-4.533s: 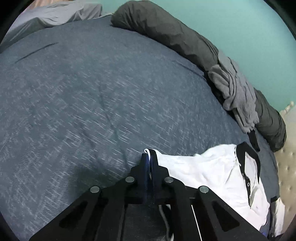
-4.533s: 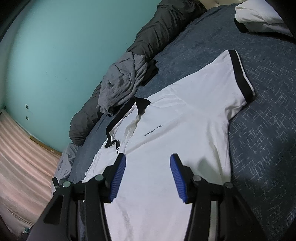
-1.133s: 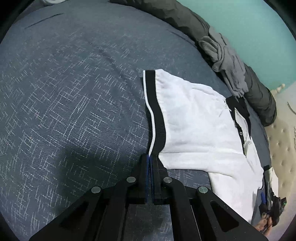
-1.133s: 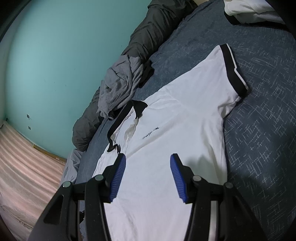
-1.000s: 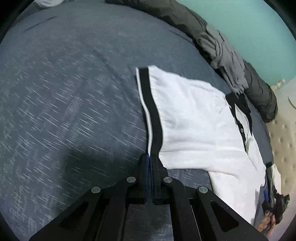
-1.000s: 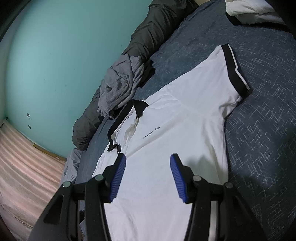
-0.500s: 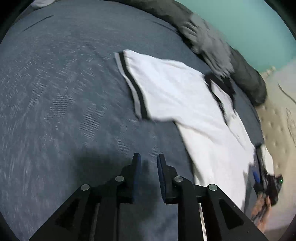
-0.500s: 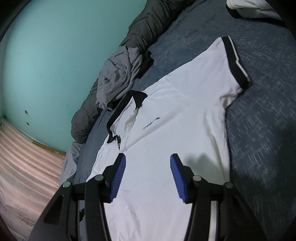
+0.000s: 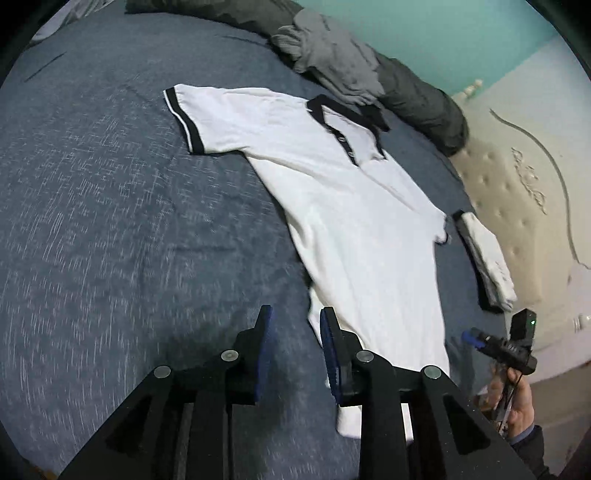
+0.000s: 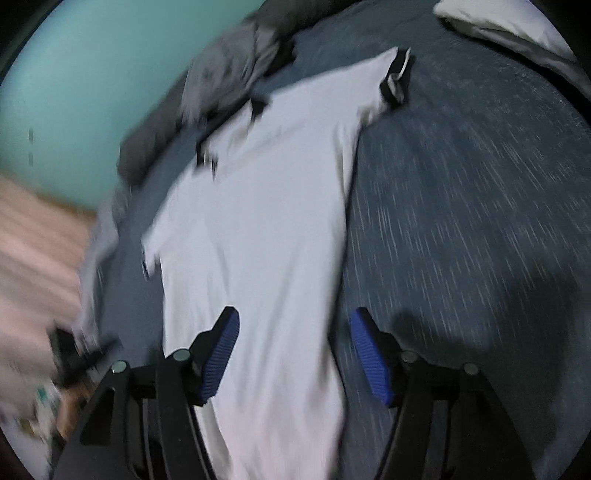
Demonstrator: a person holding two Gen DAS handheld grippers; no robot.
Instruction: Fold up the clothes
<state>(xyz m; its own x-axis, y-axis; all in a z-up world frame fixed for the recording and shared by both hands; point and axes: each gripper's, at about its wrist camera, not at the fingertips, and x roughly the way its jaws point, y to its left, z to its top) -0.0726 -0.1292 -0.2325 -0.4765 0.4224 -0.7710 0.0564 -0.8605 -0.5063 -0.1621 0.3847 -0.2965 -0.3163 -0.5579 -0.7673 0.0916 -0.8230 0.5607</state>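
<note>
A blue-grey bedspread (image 9: 110, 221) covers the bed beneath a teal wall (image 9: 461, 33). A dark rolled duvet (image 9: 417, 99) and crumpled grey garment (image 9: 332, 55) lie along the far edge, a folded white shirt (image 9: 487, 258) near the headboard. The white polo shirt (image 9: 351, 206) lies flat. The left gripper (image 9: 295, 332), jaws just parting, hovers empty at its hem; the right gripper (image 10: 295, 350), widening, is empty above it.

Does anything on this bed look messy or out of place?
The white shirt lies flat and spread out on the bed, nothing odd there. What stands out is the grey garment, crumpled in a heap on the dark rolled bedding along the far edge, not yet folded.
</note>
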